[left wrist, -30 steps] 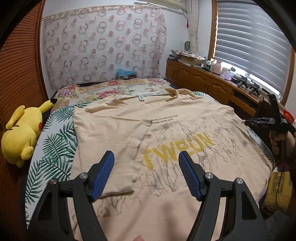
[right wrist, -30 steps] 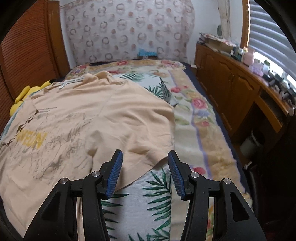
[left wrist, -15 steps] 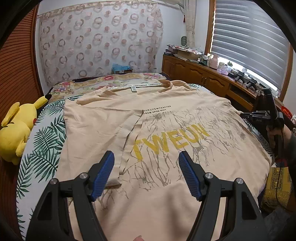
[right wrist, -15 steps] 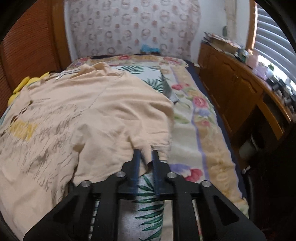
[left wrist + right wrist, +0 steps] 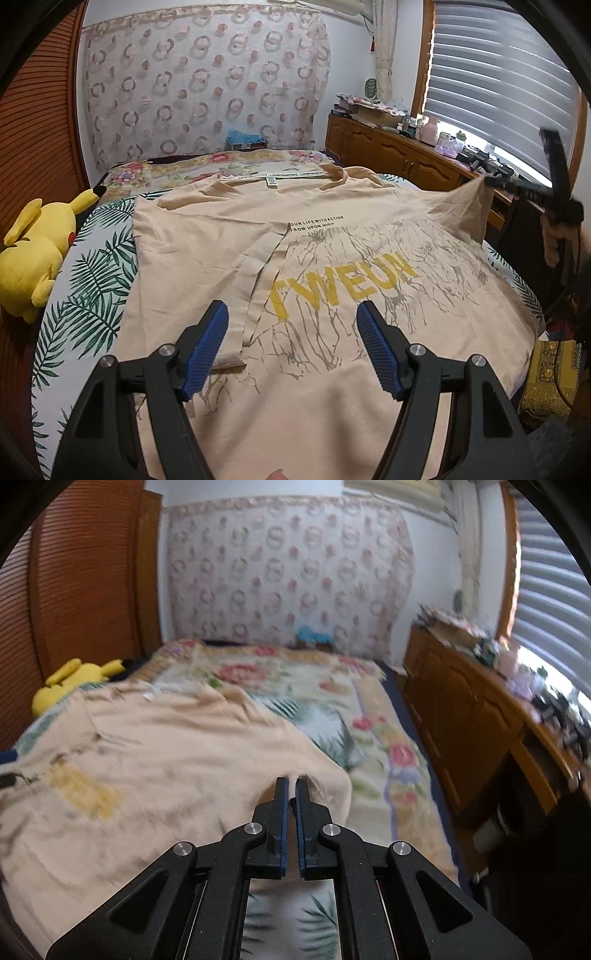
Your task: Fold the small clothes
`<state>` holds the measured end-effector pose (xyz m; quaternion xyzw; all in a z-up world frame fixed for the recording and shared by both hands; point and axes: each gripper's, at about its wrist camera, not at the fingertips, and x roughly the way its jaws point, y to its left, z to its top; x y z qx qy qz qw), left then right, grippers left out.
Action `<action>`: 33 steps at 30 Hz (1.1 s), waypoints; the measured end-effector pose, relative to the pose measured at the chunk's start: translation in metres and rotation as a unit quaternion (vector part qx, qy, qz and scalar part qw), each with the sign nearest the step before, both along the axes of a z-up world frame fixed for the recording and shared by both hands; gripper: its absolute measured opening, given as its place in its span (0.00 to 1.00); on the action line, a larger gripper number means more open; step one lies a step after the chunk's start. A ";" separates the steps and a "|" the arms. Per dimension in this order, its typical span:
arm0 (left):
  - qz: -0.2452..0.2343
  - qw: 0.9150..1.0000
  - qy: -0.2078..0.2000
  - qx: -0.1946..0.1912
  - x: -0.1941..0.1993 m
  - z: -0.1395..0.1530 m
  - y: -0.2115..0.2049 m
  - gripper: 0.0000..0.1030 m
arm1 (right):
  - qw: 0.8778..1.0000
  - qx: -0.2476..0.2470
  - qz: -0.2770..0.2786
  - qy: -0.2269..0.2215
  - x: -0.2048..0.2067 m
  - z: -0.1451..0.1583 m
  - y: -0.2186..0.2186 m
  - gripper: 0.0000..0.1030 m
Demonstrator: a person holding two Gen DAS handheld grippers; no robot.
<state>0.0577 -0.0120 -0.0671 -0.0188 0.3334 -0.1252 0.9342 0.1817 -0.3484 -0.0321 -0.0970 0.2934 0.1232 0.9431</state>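
Left wrist view shows the beige T-shirt (image 5: 332, 266) spread on the bed (image 5: 85, 295), its sleeve (image 5: 467, 206) at two o'clock pinched in the closed right gripper (image 5: 291, 786), while the left gripper (image 5: 291, 332) hovers wide open and empty; judging by this, the sleeve fold is under way and next needs carrying toward nine o'clock.

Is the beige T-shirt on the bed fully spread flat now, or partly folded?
Partly folded: T-shirt has one sleeve folded inward; the right gripper pinches and lifts the other.

patterned curtain (image 5: 207, 92) on far wall; wooden cabinets (image 5: 399, 158) under bright slatted blinds (image 5: 498, 77); louvred wooden doors (image 5: 40, 122)
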 end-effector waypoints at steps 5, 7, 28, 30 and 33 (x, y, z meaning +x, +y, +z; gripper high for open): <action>0.004 1.000 -0.002 -0.003 -0.001 0.002 0.004 0.70 | 0.997 0.003 0.071 -0.009 -0.002 0.023 0.059 0.01; 0.006 1.000 -0.002 -0.003 -0.002 0.002 0.005 0.70 | 0.994 0.012 0.108 -0.001 -0.005 0.027 0.086 0.01; 0.001 1.000 -0.003 -0.003 -0.005 0.000 0.002 0.70 | 0.995 -0.015 0.031 0.095 0.019 -0.049 0.056 0.35; 0.001 1.000 -0.002 -0.002 -0.005 -0.001 0.002 0.70 | 0.994 -0.009 0.027 0.109 0.018 -0.059 0.052 0.35; 0.001 1.000 -0.002 -0.002 -0.005 -0.001 0.002 0.70 | 0.991 -0.005 0.034 0.126 0.014 -0.069 0.050 0.35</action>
